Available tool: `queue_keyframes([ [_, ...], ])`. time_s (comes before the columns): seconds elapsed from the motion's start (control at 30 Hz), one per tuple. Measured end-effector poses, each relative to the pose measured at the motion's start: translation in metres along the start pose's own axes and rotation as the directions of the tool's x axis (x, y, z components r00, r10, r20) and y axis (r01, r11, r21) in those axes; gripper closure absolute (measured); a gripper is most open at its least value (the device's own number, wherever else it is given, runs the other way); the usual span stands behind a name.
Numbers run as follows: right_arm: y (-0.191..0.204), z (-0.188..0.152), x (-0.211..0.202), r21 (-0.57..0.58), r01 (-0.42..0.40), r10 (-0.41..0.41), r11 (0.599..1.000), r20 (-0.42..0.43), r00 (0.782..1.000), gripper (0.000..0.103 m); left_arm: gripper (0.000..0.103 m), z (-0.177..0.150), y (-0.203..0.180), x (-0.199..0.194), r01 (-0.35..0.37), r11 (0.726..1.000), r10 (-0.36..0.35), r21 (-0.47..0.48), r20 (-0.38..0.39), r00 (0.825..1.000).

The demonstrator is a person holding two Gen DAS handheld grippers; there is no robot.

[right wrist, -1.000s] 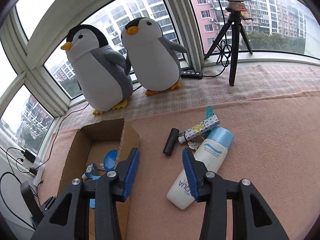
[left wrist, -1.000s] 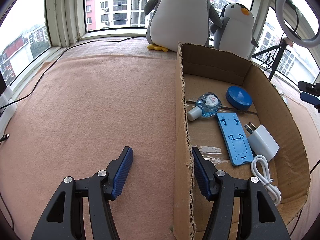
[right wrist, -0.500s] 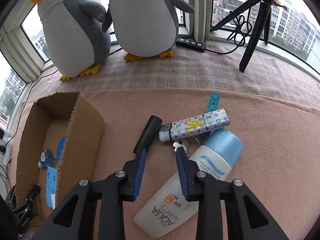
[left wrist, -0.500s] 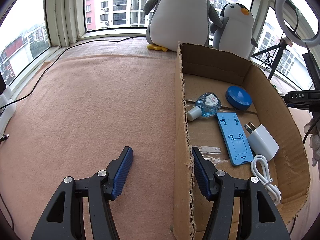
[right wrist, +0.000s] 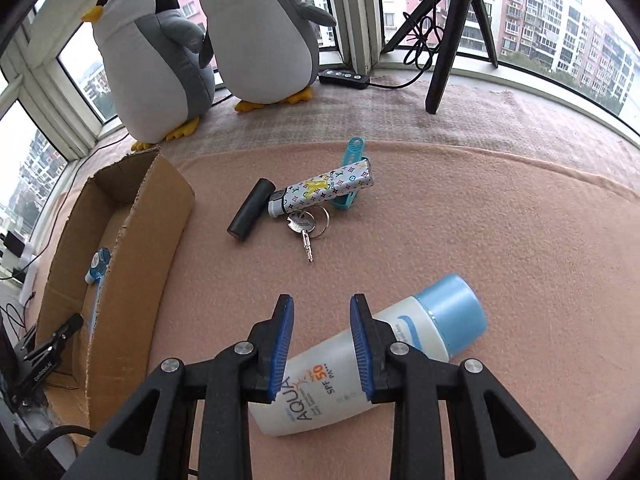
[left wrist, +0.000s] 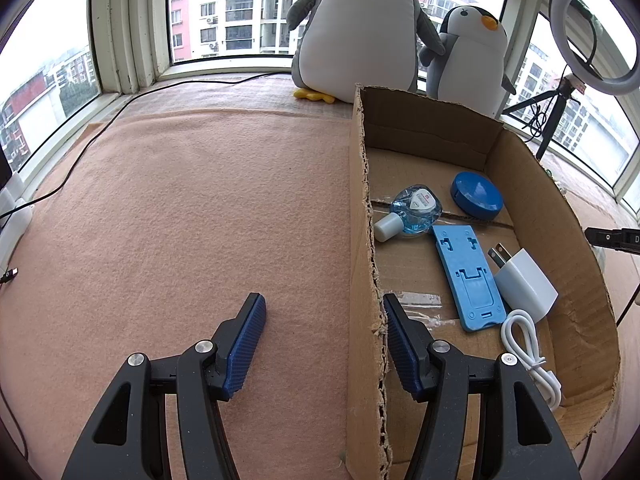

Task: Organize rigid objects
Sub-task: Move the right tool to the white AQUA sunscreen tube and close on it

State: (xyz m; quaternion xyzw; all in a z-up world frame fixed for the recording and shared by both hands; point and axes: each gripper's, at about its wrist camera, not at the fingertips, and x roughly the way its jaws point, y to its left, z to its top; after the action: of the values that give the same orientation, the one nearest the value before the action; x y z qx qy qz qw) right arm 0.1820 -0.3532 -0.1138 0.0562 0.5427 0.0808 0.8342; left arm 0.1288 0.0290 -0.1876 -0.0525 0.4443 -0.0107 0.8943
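My right claw (right wrist: 322, 340) hung parted and empty over the sunscreen bottle (right wrist: 372, 364).

The bottle lay just under and right of it, long axis slanting up-right, cap away. Ahead sat the black cylinder (right wrist: 251, 209), lighter (right wrist: 324, 193) and keys (right wrist: 306, 228); the cardboard box (right wrist: 132, 280) stood left. My left claw (left wrist: 322, 350) straddled the box wall, unclenched, holding nothing.

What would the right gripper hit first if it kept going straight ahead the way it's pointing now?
Probably the key on its ring, straight ahead of the open right gripper, though depth is unclear. The sunscreen bottle lies partly under its right finger and might be brushed first.
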Motion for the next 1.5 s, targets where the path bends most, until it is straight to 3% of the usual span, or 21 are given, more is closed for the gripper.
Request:
queue_keyframes([
  [0.23, -0.021, 0.022, 0.010, 0.053, -0.048, 0.049, 0.997, -0.018, 0.999, 0.074, 0.039, 0.000, 0.000, 0.000, 0.001, 1.000, -0.001, 0.000, 0.000, 1.000],
  [0.4, -0.032, 0.022, 0.021, 0.050, -0.013, 0.017, 0.999, -0.078, 0.997, 0.073, 0.039, 0.000, 0.000, 0.000, 0.001, 1.000, -0.001, 0.000, 0.000, 1.000],
  [0.57, -0.052, -0.002, 0.007, 0.094, -0.021, 0.029, 0.995, -0.091, 0.995, 0.066, 0.039, 0.000, 0.000, 0.000, 0.001, 1.000, -0.001, 0.000, 0.000, 1.000],
  [0.73, -0.067, -0.036, -0.019, 0.183, -0.140, 0.153, 0.973, -0.057, 0.987, 0.062, 0.040, 0.000, 0.000, 0.000, 0.001, 1.000, -0.001, 0.000, 0.000, 1.000],
  [0.77, -0.066, -0.043, -0.024, 0.193, -0.160, 0.172, 0.968, -0.044, 0.984, 0.056, 0.040, 0.000, 0.000, 0.000, 0.001, 1.000, -0.001, -0.001, 0.000, 1.000],
  [0.9, -0.051, -0.066, -0.035, 0.152, -0.204, 0.209, 0.967, -0.016, 0.978, 0.051, 0.040, 0.000, 0.000, 0.000, 0.001, 1.000, -0.001, 0.000, 0.000, 1.000],
  [1.0, -0.034, -0.078, -0.037, 0.084, -0.137, 0.136, 0.987, 0.007, 0.991, 0.049, 0.040, 0.000, 0.000, 0.000, 0.000, 1.000, 0.000, 0.000, 0.000, 1.000],
  [1.07, -0.024, -0.084, -0.038, 0.042, -0.048, 0.045, 0.998, 0.058, 0.997, 0.038, 0.039, 0.000, 0.000, 0.000, 0.000, 1.000, 0.000, 0.000, 0.000, 1.000],
  [1.1, -0.020, -0.086, -0.037, 0.029, -0.022, 0.020, 0.999, 0.076, 0.997, 0.038, 0.039, 0.000, 0.000, 0.000, 0.000, 1.000, 0.000, 0.000, 0.001, 1.000],
  [1.5, 0.001, -0.076, -0.008, 0.002, 0.116, -0.115, 0.993, 0.107, 0.987, 0.038, 0.039, 0.000, -0.004, 0.000, -0.001, 1.000, 0.001, 0.002, 0.001, 1.000],
])
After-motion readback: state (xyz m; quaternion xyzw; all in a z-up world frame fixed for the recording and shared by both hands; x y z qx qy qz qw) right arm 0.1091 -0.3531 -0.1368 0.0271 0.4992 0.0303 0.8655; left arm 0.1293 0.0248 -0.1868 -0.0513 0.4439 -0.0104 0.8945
